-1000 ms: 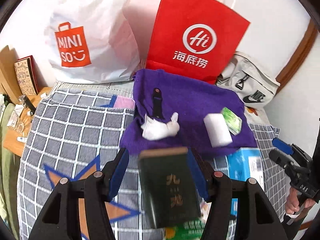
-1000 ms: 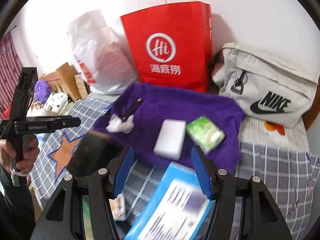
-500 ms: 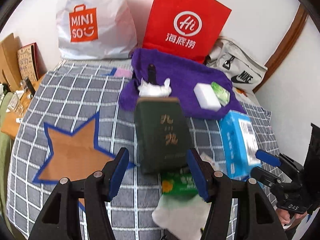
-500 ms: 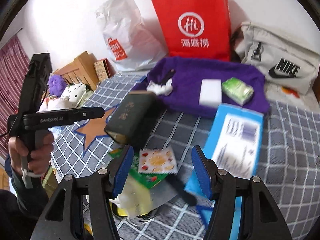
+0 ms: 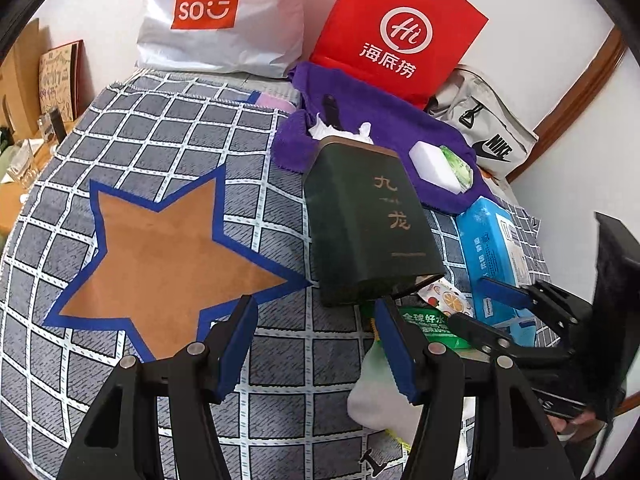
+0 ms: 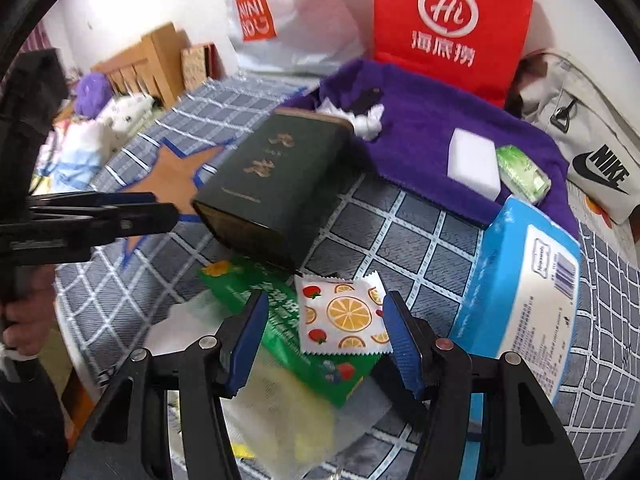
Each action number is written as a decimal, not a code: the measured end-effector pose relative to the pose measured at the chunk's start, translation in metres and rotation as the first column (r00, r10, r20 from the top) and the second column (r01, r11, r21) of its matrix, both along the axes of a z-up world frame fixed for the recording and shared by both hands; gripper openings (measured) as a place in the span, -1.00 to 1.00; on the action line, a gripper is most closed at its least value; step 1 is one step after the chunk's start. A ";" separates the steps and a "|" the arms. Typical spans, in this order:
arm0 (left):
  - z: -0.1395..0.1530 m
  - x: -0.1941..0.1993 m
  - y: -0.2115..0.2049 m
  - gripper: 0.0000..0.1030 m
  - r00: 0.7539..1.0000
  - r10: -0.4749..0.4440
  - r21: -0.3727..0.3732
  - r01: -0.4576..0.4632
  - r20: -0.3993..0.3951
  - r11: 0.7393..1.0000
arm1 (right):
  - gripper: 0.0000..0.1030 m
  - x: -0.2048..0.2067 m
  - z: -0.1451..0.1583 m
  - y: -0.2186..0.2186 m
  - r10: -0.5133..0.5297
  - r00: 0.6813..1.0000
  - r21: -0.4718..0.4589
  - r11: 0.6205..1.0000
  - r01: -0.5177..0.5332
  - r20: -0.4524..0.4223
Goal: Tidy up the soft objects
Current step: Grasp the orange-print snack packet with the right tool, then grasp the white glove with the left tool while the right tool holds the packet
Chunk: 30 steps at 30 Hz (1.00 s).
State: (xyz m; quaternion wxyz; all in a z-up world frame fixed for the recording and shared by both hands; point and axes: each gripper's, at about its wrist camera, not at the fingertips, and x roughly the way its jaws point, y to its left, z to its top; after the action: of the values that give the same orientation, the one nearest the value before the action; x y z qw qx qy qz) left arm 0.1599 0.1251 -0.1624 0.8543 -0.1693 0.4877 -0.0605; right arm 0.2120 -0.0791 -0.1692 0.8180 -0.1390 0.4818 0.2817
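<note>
From the left wrist view, the left gripper [image 5: 316, 344] points steeply down over a grey checked blanket [image 5: 160, 140] with an orange star [image 5: 160, 252] outlined in blue; its blue-padded jaws stand apart with nothing between them, only blanket showing in the gap. Just beyond its right finger lies a dark green tin [image 5: 368, 220] with gold characters, flat on the blanket, its near end resting over a green packet [image 5: 428, 324] and a fruit-print sachet [image 5: 444, 294]. A pale soft cloth [image 5: 372, 392] lies under that finger. Farther back a purple towel [image 5: 384, 116] is spread against a red paper bag [image 5: 400, 32] and carries a crumpled white tissue [image 5: 340, 130], a white sponge block [image 5: 434, 164] and a green tissue pack [image 5: 458, 164]. A blue tissue box [image 5: 492, 240] lies right of the tin, and the right gripper [image 5: 492, 308] reaches in from the right edge, level with the packet. A white MINISO bag [image 5: 216, 20] and a grey Nike bag [image 5: 488, 132] stand at the back. From the right wrist view, the right gripper [image 6: 324, 340] tilts down with its jaws apart, the fruit-print sachet [image 6: 344, 316] lying between the fingertips but not pinched. The sachet rests on the green packet [image 6: 288, 320], beside the blue tissue box [image 6: 524, 300]. The tin [image 6: 272, 184] lies diagonally ahead, and the left gripper [image 6: 120, 216] comes in from the left edge, held by a hand [image 6: 28, 320] low at that side, its fingers pointing toward the tin.
</note>
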 end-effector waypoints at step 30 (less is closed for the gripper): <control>0.013 -0.030 -0.019 0.14 1.000 -0.020 0.047 0.019 0.012 0.999 | -0.96 -0.035 0.046 -0.059 -0.050 0.998 0.202 0.979 0.041 0.038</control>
State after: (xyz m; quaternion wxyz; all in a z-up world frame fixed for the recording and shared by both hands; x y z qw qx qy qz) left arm 0.1303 0.1062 -0.1499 0.8605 -0.1439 0.4852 -0.0585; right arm 0.1773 -0.1381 -0.1233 0.8442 -0.0506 0.4365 0.3070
